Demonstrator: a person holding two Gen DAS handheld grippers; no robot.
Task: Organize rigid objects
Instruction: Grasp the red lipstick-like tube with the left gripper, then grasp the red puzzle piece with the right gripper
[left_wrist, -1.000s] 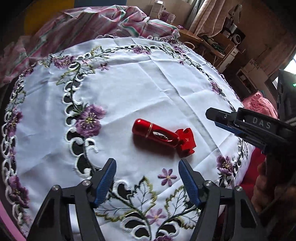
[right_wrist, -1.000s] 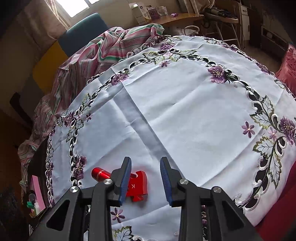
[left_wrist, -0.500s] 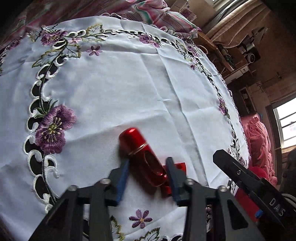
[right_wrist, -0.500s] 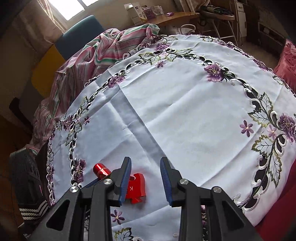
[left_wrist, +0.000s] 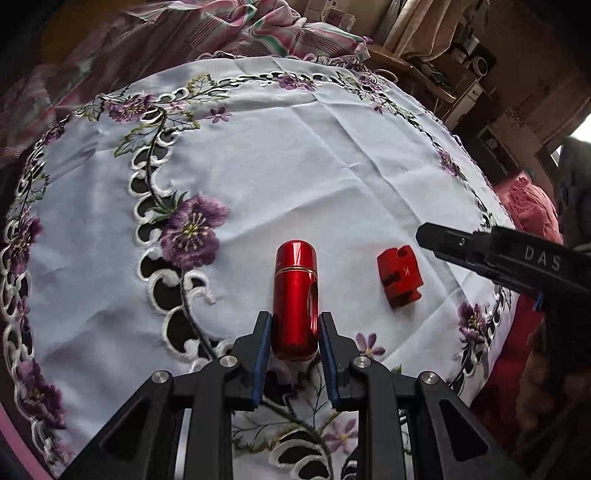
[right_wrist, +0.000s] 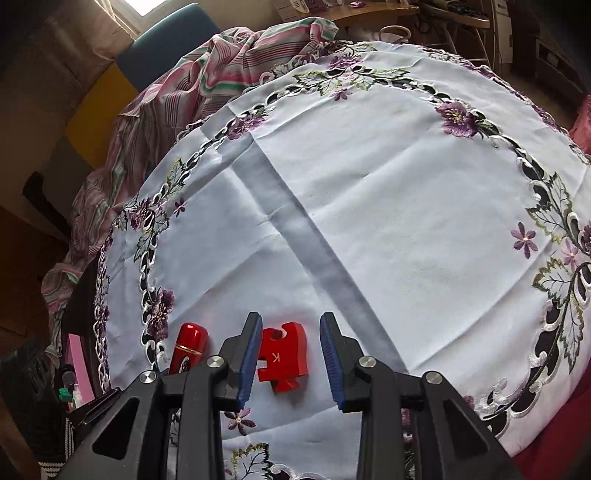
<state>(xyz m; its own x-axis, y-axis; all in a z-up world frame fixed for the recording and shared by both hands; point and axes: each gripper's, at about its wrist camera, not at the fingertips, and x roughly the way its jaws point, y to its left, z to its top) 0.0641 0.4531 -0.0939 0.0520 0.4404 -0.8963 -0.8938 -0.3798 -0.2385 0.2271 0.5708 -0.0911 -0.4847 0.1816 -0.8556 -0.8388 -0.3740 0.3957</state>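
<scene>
A glossy red metal cylinder (left_wrist: 294, 291) with a gold ring lies lengthwise away from me on the white embroidered tablecloth (left_wrist: 314, 166). My left gripper (left_wrist: 295, 338) is shut on its near end, and both blue pads press its sides. A red puzzle-shaped block (left_wrist: 399, 277) marked K lies apart, to the cylinder's right. In the right wrist view the block (right_wrist: 283, 357) sits between and under the fingers of my right gripper (right_wrist: 290, 356). That gripper is open, with gaps at both pads. The cylinder (right_wrist: 190, 345) shows to its left.
Striped pink fabric (right_wrist: 229, 62) is bunched at the cloth's far edge. A red cushion (left_wrist: 532, 206) and cluttered shelves (left_wrist: 476, 96) lie beyond the right rim. A person's hand (left_wrist: 546, 373) grips the right tool (left_wrist: 517, 258). The cloth's edge falls off at left.
My left gripper dropped over the cylinder and shut on it. The cylinder swung to point away and parted from the block it touched. The right gripper stayed put.
</scene>
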